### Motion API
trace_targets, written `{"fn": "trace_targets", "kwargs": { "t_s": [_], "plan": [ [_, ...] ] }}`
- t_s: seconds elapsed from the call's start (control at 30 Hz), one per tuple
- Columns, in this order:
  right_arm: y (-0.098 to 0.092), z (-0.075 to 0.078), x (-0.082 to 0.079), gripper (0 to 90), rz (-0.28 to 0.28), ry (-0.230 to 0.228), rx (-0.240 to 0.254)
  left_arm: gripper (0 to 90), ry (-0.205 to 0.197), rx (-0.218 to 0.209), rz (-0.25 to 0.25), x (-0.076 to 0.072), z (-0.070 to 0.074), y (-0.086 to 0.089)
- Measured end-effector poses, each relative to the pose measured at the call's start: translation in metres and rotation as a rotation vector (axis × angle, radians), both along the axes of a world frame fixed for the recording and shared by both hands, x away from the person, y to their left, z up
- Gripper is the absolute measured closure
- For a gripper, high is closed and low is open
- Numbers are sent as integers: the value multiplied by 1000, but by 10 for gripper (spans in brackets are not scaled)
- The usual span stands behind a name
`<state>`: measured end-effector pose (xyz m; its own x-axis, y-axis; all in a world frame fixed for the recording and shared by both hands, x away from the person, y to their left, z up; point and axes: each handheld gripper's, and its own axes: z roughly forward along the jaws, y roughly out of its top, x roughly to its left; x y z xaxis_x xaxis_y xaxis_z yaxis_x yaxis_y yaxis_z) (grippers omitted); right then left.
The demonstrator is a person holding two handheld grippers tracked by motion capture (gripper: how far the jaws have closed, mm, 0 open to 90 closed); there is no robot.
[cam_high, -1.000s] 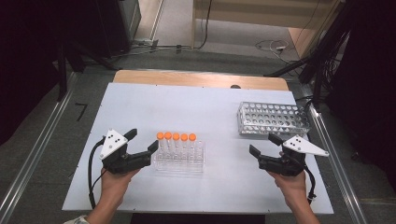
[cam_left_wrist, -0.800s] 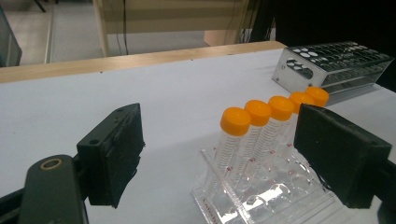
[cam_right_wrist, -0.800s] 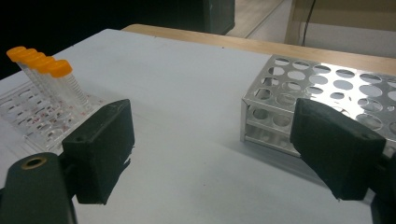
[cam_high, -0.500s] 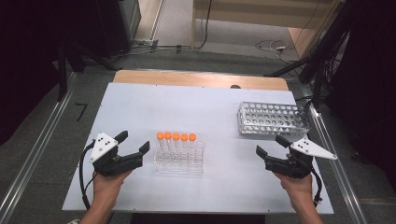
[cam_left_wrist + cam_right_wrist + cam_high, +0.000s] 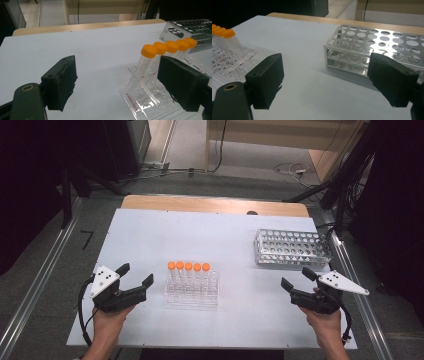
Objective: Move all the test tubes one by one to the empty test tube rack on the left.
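Note:
A clear plastic rack (image 5: 192, 290) stands mid-table and holds several orange-capped tubes (image 5: 188, 266) upright in one row. Left of it my left gripper (image 5: 135, 274) is open and empty, a short way from the rack. In the left gripper view the tubes (image 5: 166, 47) and the clear rack (image 5: 147, 100) lie ahead on the right, partly behind the right jaw. An empty metal rack (image 5: 292, 247) with many holes sits at the back right. My right gripper (image 5: 297, 277) is open and empty just in front of it; the right gripper view has the metal rack (image 5: 372, 47) ahead.
The white tabletop (image 5: 210, 235) has a wooden strip (image 5: 215, 205) along its far edge. Aluminium rails (image 5: 37, 285) run along both sides of the table. Cables lie on the floor beyond. The tubes (image 5: 223, 31) stand at the left edge of the right gripper view.
Both hands have drawn back toward the near edge of the table and slightly outward. Both grippers stay open. The racks and tubes have not moved.

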<state>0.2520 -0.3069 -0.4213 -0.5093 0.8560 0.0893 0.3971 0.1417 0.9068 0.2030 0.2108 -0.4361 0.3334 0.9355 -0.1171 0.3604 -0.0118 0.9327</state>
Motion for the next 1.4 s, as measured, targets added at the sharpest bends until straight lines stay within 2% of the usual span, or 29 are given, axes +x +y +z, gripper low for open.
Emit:
{"fn": "trace_targets", "kwargs": {
  "t_s": [0.53,0.77,1.07,1.17,1.27,1.3,1.4],
  "plan": [
    [-20,-5,-7,124,-57,-1,-14,164,15,7,46,-5,-5,15],
    [-33,-8,-8,124,-101,0,-23,164,26,6,72,-6,-9,25],
    [-53,-14,-9,124,-177,11,-33,164,48,29,95,-8,-16,32],
    [-60,-16,-9,124,-203,17,-34,164,64,56,110,-7,-20,35],
    [-68,-20,-10,124,-238,26,-44,164,98,65,124,-4,-26,39],
    [-71,-22,-9,124,-248,30,-48,164,113,62,125,-3,-29,40],
    [-79,-30,-8,124,-277,56,-49,164,160,18,126,2,-36,44]
  ]
}}
